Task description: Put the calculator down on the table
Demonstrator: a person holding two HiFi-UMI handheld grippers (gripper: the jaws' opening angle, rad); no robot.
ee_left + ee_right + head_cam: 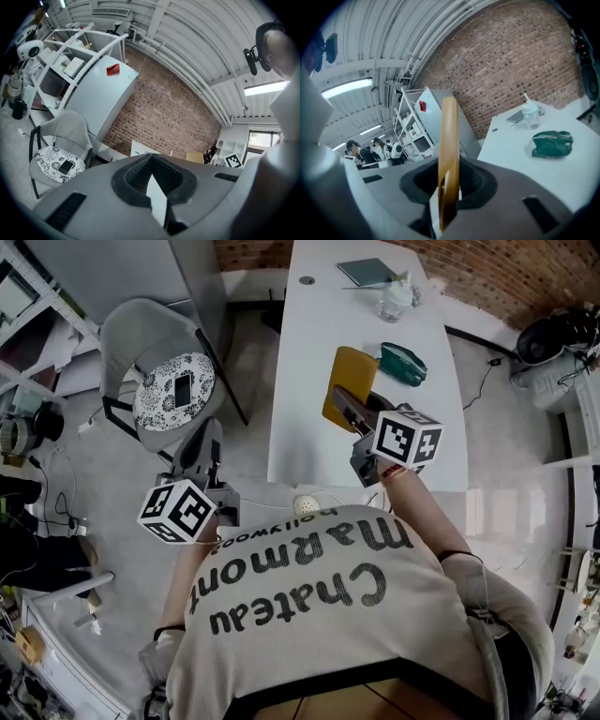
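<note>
Over the white tabletop [309,352], the right hand-held gripper [354,413] clamps the yellow calculator [347,376] edge-on, while the left hand-held gripper [208,442] is clenched and empty.

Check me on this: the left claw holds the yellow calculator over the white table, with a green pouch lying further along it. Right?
Not quite: the right claw holds the yellow calculator over the white table, as the right gripper view shows. The left claw holds nothing. The green pouch does lie further along.
</note>
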